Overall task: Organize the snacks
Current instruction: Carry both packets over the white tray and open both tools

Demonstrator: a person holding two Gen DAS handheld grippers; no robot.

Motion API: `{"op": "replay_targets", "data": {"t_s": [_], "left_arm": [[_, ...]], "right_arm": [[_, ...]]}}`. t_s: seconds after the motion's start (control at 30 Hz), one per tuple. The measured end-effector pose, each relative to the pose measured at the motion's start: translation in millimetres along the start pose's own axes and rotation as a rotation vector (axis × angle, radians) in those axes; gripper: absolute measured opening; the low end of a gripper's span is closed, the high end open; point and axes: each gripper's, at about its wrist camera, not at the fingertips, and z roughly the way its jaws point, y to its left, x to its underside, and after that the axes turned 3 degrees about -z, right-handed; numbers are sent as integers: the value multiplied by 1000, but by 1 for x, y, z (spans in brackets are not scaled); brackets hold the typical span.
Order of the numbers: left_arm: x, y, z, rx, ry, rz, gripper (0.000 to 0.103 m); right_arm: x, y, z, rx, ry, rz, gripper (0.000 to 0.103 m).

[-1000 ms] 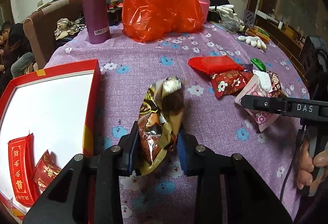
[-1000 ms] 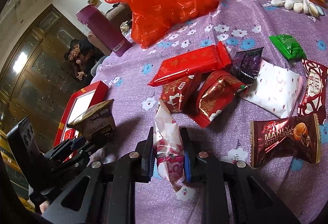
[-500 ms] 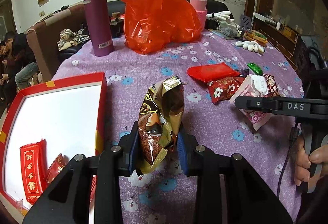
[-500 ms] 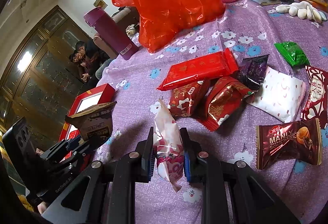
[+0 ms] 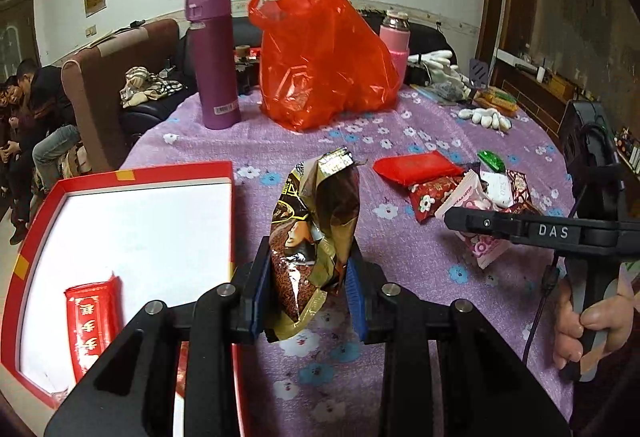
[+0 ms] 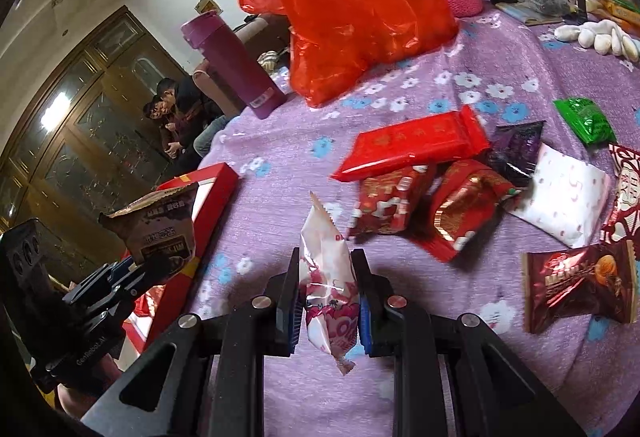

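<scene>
Two packets in hand, one per gripper, both clear of the purple flowered tablecloth [image 5: 420,265].

Risks, judged:
- Brown-and-gold snack packet [image 5: 316,233] pinched low on a crinkled foil body, most of it standing above the pads; could slide or tip out on the swing toward the red box [image 5: 132,173].
- Pink-and-white packet [image 6: 328,289] pinched at mid-length on slick film, tail dangling below; could slip under a quick move.
- Box lies just beside the left gripper [image 5: 308,289]; low carry could catch the packet on the red rim.
- Both hands bound for one box; could collide.

Fingers:
- Left: narrow gap, pads pressed on both sides of the brown packet.
- Right gripper [image 6: 328,309]: nearly closed, pads squeezing the thin pink packet.

Remaining snacks [image 6: 460,193] heaped on the cloth, ahead of the right gripper. Red wrapped bar [image 5: 94,321] already lying in the box.
</scene>
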Motion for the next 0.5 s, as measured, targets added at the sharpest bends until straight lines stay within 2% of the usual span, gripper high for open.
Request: {"op": "replay_targets", "data": {"t_s": [0.27, 0.5], "left_arm": [[2, 34, -22, -18, -47, -51, 30], [13, 95, -40, -99, -68, -148, 30]], "right_arm": [[-2, 58, 17, -87, -29, -62, 21], [-3, 122, 50, -180, -4, -116, 22]]}}
